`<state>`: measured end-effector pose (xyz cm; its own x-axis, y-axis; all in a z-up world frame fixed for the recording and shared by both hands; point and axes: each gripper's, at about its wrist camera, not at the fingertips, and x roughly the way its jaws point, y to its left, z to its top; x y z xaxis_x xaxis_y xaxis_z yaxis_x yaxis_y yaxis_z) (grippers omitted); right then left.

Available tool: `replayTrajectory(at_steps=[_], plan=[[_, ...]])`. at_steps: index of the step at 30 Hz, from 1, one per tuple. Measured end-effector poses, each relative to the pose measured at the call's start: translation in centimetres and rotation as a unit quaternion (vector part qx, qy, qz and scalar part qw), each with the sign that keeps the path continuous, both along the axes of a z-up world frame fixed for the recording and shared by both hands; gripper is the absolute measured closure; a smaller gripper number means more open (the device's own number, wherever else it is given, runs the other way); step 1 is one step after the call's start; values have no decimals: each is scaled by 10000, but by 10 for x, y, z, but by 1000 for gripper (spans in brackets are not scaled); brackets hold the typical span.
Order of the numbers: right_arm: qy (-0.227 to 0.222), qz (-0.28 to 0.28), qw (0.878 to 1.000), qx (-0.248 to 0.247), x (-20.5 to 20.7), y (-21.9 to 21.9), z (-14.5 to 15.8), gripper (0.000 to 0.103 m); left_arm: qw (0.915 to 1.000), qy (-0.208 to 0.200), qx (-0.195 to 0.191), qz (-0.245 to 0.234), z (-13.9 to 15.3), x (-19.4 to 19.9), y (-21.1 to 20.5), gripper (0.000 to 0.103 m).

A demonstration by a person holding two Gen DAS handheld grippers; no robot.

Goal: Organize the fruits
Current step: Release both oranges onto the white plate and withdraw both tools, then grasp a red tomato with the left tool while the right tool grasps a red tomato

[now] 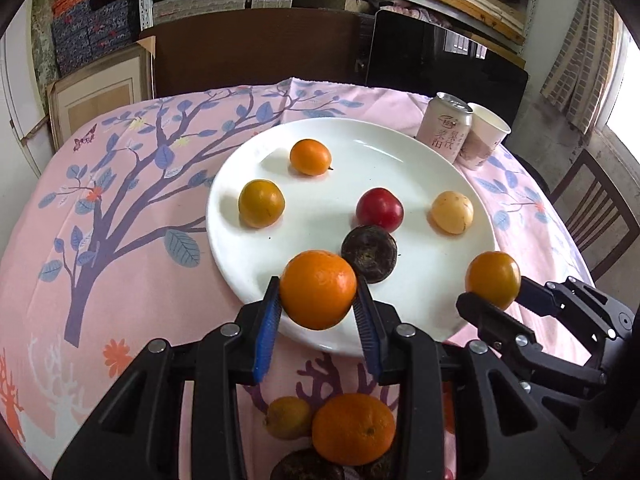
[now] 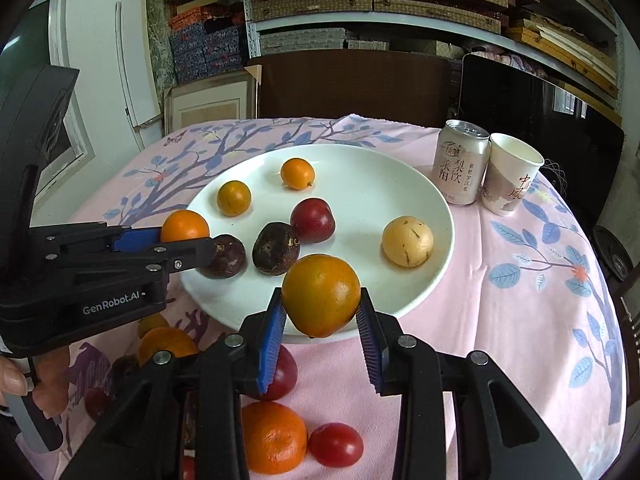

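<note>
My left gripper [image 1: 318, 286] is shut on a round orange [image 1: 318, 308], held over the near rim of the white plate [image 1: 360, 140]. My right gripper [image 2: 321, 298] is shut on a yellow-orange fruit [image 2: 321, 280] above the plate's [image 2: 360, 188] front edge. Each gripper shows in the other's view: the right one [image 1: 494, 290] at the plate's right rim, the left one [image 2: 192, 236] at its left rim. On the plate lie a small orange fruit [image 1: 310, 157], a yellow-orange one [image 1: 261, 203], a red one [image 1: 379, 209], a pale yellow one [image 1: 452, 212] and a dark brown one [image 1: 369, 253].
More fruit lies on the pink patterned cloth in front of the plate: an orange [image 2: 274, 436], red ones [image 2: 336, 444] and others under the grippers. A drink can [image 2: 462, 162] and a paper cup [image 2: 510, 174] stand behind the plate's right side. A wooden chair [image 1: 596, 216] is at the right.
</note>
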<state>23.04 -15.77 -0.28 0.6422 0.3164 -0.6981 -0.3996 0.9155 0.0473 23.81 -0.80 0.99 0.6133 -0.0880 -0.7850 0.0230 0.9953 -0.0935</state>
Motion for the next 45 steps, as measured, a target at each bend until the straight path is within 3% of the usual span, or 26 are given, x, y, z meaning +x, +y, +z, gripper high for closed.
replayTrajectory(at_steps=[3,4,6,8,14,22,29,34,35,37,39,45], plan=[[239,-69,9997,78,11,0,-7,63,9998,99,-140,116,-7,5,5,64],[290,-65,9995,125,12,0,-7,53,9997,62,-179,149,-6,5,6,54],[98,-106,9998,131,7,-2,-3,48,9998,-123,-58,175,-1,0,8,47],[35,-49,9999,85,0,-5,1,47,9996,-248,-39,118,7,-5,10,35],[12,61,9999,89,-34,-25,10,47,9992,-401,-16,59,24,-40,25,28],[99,432,9990,36,-101,-44,10,47,9995,-296,120,0,15,-105,47,27],[328,1089,9923,-480,-148,-17,-14,47,9993,-210,288,-91,2,-153,59,27],[368,1257,9884,-772,-155,4,-25,50,9992,-134,325,-165,-4,-174,66,27],[411,1261,9883,-758,-153,7,-27,51,9992,-119,341,-195,-5,-177,65,27],[500,1272,9878,-747,-148,12,-32,67,9990,-89,350,-267,-9,-182,64,27],[583,1322,9874,-642,-144,17,-35,74,9987,-45,359,-347,-12,-184,61,27],[578,1190,9903,-420,-145,10,-30,75,9979,87,344,-533,-24,-177,47,27]])
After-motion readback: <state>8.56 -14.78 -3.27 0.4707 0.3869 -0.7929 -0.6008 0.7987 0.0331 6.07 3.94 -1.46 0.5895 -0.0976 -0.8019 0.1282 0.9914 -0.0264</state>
